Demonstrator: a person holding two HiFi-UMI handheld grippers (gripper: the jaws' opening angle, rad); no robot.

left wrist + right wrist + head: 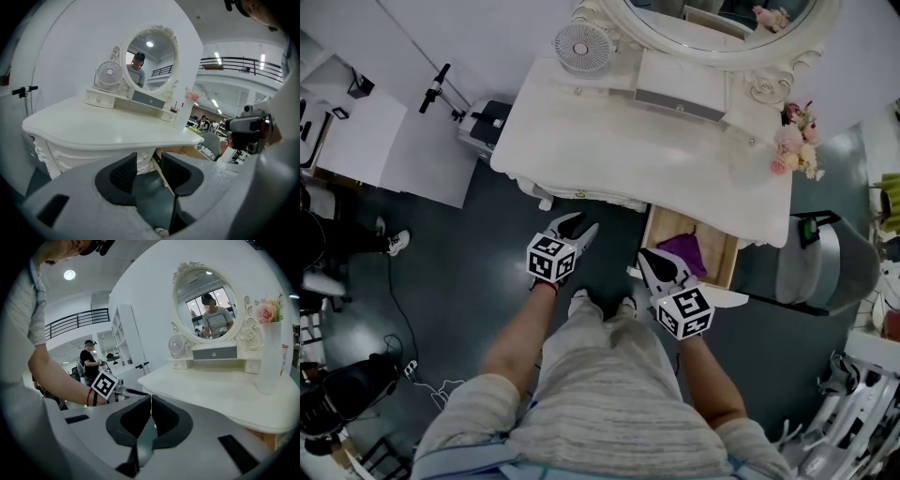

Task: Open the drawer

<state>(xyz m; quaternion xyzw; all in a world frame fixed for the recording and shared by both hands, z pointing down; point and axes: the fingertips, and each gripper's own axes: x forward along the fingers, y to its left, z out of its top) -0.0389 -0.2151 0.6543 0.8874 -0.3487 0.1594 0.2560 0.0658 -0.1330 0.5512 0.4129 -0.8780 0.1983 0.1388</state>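
The white dressing table (609, 141) stands in front of me. At its right end a wooden drawer (720, 255) is pulled out, with a purple cloth (684, 251) inside; its wooden side (183, 151) shows under the tabletop in the left gripper view. My left gripper (578, 228) hangs just before the table's front edge, left of the drawer. Its jaws stand apart with nothing between them (149, 161). My right gripper (645, 255) is at the drawer's near left corner, its pads (161, 414) pressed together on nothing.
On the tabletop stand an oval mirror (722, 23), a small fan (581, 45), a grey-fronted little drawer (680, 98) and a vase of flowers (797, 145). A grey chair (825, 262) is right of the drawer. A person's feet (600, 305) are on the dark floor.
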